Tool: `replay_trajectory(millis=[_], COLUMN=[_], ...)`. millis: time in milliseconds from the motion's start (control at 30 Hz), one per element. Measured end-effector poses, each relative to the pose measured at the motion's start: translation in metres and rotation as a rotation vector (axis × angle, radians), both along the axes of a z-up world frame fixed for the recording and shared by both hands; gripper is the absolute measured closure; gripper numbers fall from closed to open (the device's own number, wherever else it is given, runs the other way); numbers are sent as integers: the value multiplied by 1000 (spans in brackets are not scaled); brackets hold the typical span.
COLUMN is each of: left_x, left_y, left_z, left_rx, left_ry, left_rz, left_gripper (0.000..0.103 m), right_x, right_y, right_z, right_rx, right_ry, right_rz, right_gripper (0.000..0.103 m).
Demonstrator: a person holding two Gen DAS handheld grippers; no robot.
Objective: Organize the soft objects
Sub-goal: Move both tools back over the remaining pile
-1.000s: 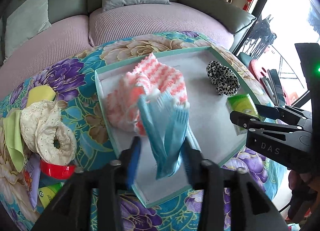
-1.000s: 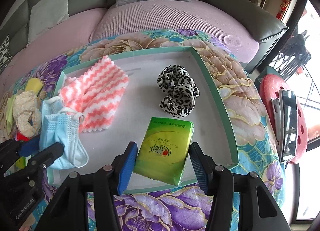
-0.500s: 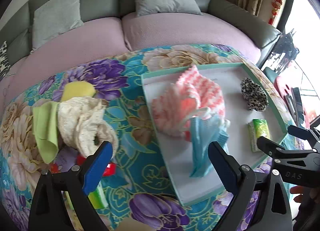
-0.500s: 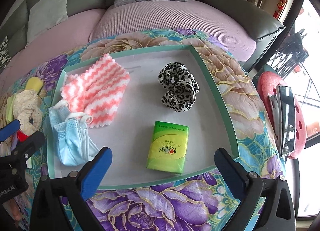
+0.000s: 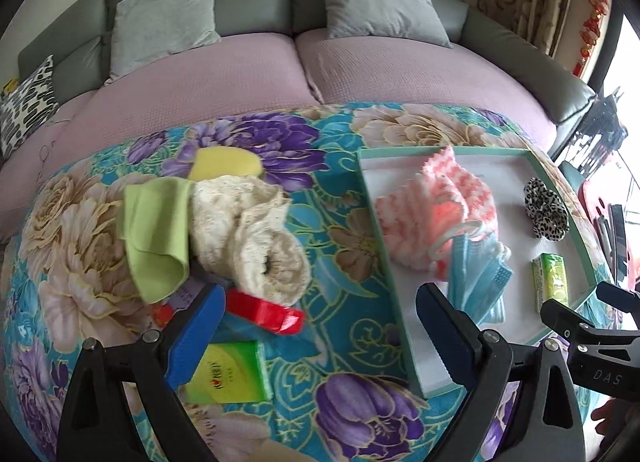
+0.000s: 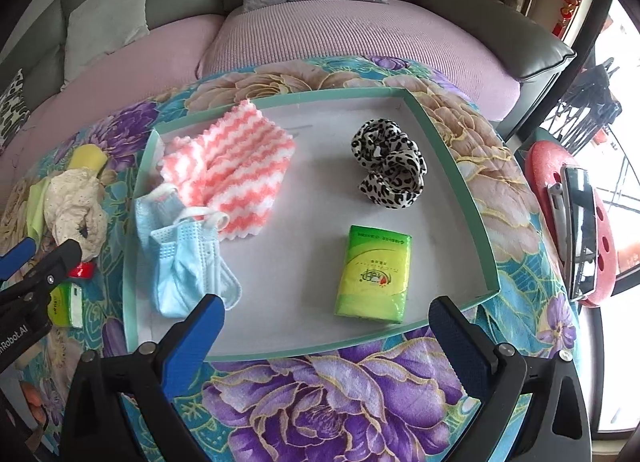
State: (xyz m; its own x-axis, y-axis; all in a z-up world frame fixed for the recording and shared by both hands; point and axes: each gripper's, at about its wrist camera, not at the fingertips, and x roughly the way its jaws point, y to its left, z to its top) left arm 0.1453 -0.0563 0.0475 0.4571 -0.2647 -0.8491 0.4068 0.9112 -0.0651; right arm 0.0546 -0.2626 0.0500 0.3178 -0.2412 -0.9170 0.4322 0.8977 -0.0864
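On floral tablecloth (image 6: pixel 344 402), teal tray (image 6: pixel 452 166), sofa (image 5: pixel 280 74) behind

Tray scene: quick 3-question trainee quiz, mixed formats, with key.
1. True or false: the leopard scrunchie lies inside the tray.
2. Which overlaps the pink striped cloth? A) blue masks B) tissue pack C) scrunchie
3. Fill in: the left gripper and right gripper are both ____.

Key: 1 true; 2 A; 3 open
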Motion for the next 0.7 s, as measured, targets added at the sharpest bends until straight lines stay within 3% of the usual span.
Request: replay_trajectory(millis=[433,700], left_x=[3,1], left_y=[85,106], left_z=[8,-13], left_rx=[50,70], left_ry=[-19,59], left_rz=[172,198], left_gripper=[7,7], right_x=[36,54], right_y=[76,108], right_z=[13,12], right_rx=[2,30], right_ry=[-59,-66], right_rz=[196,290], right_gripper=[0,0])
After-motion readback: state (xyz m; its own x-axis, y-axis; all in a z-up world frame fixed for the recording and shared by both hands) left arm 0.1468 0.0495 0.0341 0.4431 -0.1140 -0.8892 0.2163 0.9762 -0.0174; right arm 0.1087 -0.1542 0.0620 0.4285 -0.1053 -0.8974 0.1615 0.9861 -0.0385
